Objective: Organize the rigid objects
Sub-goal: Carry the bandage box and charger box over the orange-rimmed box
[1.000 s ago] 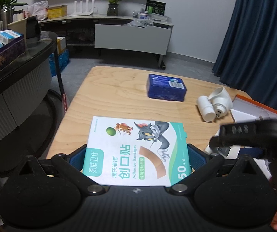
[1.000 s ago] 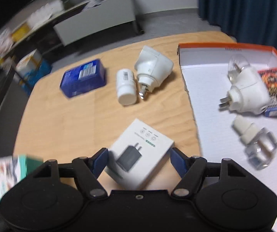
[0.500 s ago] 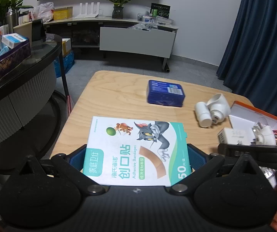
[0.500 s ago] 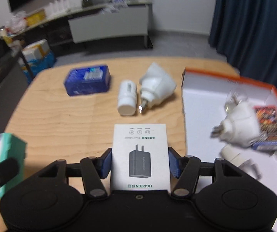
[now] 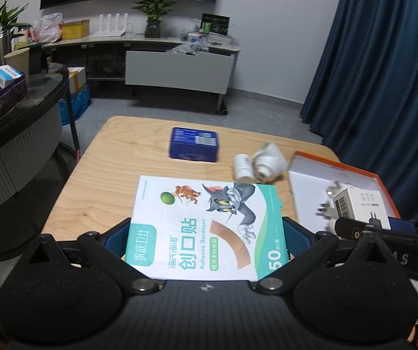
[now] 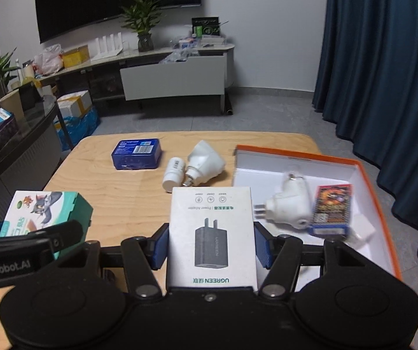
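My left gripper [image 5: 206,239] is shut on a white and teal bandage box [image 5: 206,224] and holds it above the wooden table [image 5: 115,157]. My right gripper [image 6: 211,246] is shut on a white power adapter box [image 6: 211,236], held above the table beside the orange-rimmed white box [image 6: 363,180]. That box holds a white plug adapter [image 6: 289,208] and a small colourful card box [image 6: 330,207]. On the table lie a blue tin [image 6: 137,153], a white bottle [image 6: 174,173] and a white cone-shaped plug [image 6: 204,162]. The bandage box also shows at the left of the right wrist view [image 6: 45,213].
A dark curved counter [image 6: 19,140] with boxes stands to the left of the table. A low TV cabinet [image 6: 174,73] stands at the back wall. Blue curtains [image 6: 384,73] hang on the right.
Both grippers have risen with their boxes. The right gripper has lifted the adapter box off the table and moved right, toward the orange box. The room now shows more.
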A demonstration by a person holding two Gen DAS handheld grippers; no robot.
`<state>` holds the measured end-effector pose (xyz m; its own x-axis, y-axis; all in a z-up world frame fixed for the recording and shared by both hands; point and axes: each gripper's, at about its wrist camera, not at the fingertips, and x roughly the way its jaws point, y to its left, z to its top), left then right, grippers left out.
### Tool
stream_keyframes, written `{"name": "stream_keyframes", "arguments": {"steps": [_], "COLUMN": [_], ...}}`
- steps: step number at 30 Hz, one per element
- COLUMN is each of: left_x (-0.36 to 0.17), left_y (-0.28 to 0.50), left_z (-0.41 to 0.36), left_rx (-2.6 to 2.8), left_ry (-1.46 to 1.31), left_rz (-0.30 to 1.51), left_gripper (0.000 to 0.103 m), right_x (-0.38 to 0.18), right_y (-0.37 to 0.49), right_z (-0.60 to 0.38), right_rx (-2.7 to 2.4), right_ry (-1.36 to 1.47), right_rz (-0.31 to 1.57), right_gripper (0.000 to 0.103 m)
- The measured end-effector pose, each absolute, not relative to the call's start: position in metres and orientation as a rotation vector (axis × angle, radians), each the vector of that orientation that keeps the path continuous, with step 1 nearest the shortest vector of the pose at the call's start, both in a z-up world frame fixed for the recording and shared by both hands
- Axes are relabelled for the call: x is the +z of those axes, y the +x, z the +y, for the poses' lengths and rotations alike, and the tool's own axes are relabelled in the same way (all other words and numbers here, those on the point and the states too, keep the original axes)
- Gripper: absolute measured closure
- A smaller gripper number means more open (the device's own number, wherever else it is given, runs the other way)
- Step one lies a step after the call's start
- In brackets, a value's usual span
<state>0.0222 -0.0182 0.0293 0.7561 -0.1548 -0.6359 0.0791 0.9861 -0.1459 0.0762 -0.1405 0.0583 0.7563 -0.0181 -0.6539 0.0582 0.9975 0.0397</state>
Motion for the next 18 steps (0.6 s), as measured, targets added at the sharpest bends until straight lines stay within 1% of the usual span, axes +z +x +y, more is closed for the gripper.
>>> {"name": "stream_keyframes", "arguments": {"steps": [18], "left_x": [0.046], "left_y": [-0.004], "left_z": [-0.086], "left_rx": [-0.295], "left_ry": [-0.066], "left_rz": [0.667], "left_gripper": [0.000], "right_x": [0.073], "right_y": [0.015], "right_z": [-0.213], "right_rx": [-0.175], "right_ry": [0.079], "right_rz": [0.648], "right_gripper": [0.033]}}
